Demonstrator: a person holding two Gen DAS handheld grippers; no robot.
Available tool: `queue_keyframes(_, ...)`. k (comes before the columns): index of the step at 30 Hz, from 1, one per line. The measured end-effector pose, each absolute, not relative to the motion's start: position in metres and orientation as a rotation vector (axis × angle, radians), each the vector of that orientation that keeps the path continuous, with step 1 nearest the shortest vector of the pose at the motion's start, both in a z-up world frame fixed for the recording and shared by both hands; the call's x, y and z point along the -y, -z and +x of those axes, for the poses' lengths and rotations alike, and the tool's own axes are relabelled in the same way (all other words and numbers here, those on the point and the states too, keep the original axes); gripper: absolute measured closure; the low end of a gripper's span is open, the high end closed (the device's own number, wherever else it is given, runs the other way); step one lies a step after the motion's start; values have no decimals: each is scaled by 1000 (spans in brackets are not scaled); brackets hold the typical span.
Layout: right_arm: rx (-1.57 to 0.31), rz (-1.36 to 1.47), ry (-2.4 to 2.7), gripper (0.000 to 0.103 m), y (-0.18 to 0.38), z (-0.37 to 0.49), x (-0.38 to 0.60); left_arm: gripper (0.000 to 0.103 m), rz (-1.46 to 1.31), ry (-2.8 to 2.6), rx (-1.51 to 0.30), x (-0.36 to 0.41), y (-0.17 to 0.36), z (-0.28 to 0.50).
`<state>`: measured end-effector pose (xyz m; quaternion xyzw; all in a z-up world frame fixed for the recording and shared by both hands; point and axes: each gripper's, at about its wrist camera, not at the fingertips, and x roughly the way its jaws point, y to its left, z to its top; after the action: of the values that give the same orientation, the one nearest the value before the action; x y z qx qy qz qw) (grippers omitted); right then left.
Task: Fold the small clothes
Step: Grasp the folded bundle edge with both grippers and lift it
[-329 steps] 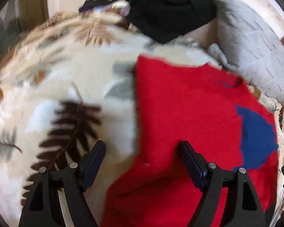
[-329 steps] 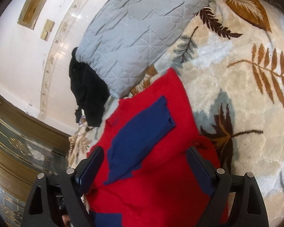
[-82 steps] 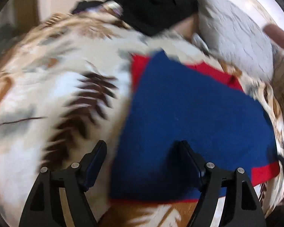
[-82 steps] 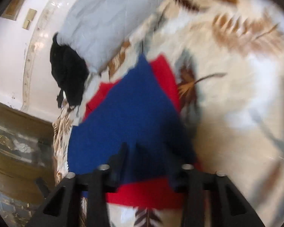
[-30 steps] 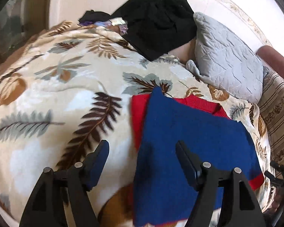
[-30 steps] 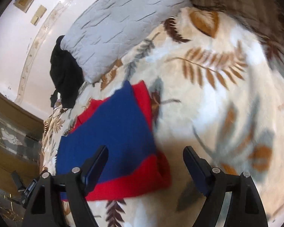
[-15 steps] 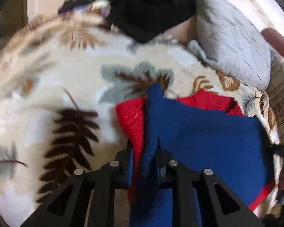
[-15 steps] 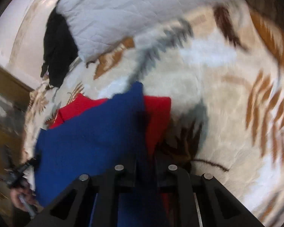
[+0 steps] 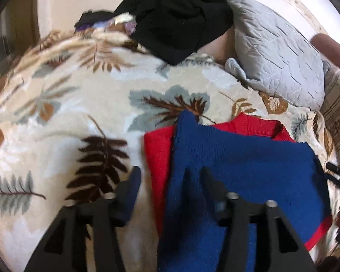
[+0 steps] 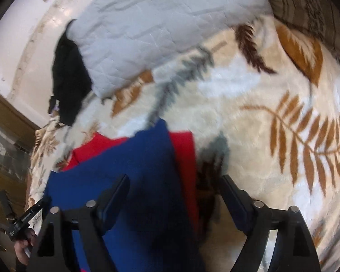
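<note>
The red and blue sweater (image 9: 238, 165) is lying folded on the leaf-print blanket (image 9: 79, 113), the blue panel on top and red showing along its left edge, at the collar and in a thin strip at the lower right corner. The left gripper (image 9: 168, 181) is hovering low over the sweater's left edge with its jaws parted: 1 finger (image 9: 130, 185) is sitting over bare blanket just beside the red edge, the other finger (image 9: 209, 184) is over the blue panel. Nothing is pinched between them.

Over on the right wrist view, the right gripper (image 10: 173, 188) is spread wide and gripping nothing, straddling the sweater's (image 10: 136, 172) right edge. Its left finger (image 10: 116, 190) is over the blue knit, its right finger (image 10: 232, 192) is over the blanket (image 10: 272, 147) beyond the red strip. Whether either finger is touching the fabric, I cannot tell; the picture is blurred.

Beyond the sweater, a grey quilted pillow (image 9: 276, 52) is resting at the head of the bed, and a black garment (image 9: 176, 15) is heaped just beside it, against the pale wall (image 10: 22, 34). At the far left of the right wrist view, a bit of the left hand (image 10: 22, 247) is showing.
</note>
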<state>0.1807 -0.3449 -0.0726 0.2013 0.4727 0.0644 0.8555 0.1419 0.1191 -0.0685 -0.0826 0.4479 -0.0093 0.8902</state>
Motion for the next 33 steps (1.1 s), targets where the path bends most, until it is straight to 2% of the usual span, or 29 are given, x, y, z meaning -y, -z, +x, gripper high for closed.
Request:
queue_keyframes(3, -1080, 435, -150, 21, 92, 199, 338, 46, -177, 14, -955, -119, 74, 150)
queue_keyframes(4, -1108, 432, -148, 44, 99, 202, 337, 46, -183, 6, -967, -119, 77, 152)
queue_keyframes(5, -1129, 421, -138, 73, 104, 203, 336, 46, -183, -1, -972, -120, 78, 153)
queue_keyframes(6, -1118, 414, -121, 83, 101, 202, 336, 46, -179, -5, -973, -120, 80, 153)
queue_keyframes(7, -1114, 398, -114, 86, 99, 201, 334, 48, -168, -11, -979, -120, 82, 154)
queue_keyframes(9, -1108, 353, -92, 87, 94, 199, 330, 60, -175, -12, -999, -122, 88, 156)
queue_keyframes(18, -1115, 381, -57, 86, 104, 201, 337, 63, -156, -25, -994, -118, 89, 156)
queue_keyframes(20, -1115, 405, -42, 82, 104, 199, 341, 63, -155, -30, -993, -118, 89, 155)
queue_keyframes(21, -1115, 435, -28, 74, 104, 197, 346, 63, -153, -31, -994, -118, 89, 156)
queue_keyframes(23, -1113, 450, -2, 66, 102, 190, 354, 63, -154, -30, -996, -119, 89, 156)
queue_keyframes(24, -1111, 433, 17, 58, 99, 186, 355, 63, -154, -29, -997, -119, 90, 157)
queue_keyframes(29, -1070, 395, 36, 53, 70, 164, 355, 61, -159, -37, -999, -120, 91, 158)
queue_keyframes(30, -1039, 406, 2, 48, 57, 154, 352, 60, -170, -41, -997, -121, 87, 156)
queue_keyframes(31, -1018, 411, -22, 41, 48, 145, 348, 58, -181, -46, -995, -122, 83, 153)
queue_keyframes(32, -997, 420, -48, 38, 40, 134, 343, 56, -198, -44, -984, -124, 74, 144)
queue_keyframes(33, -980, 433, -86, 36, 33, 122, 338, 50, -212, -26, -970, -125, 67, 135)
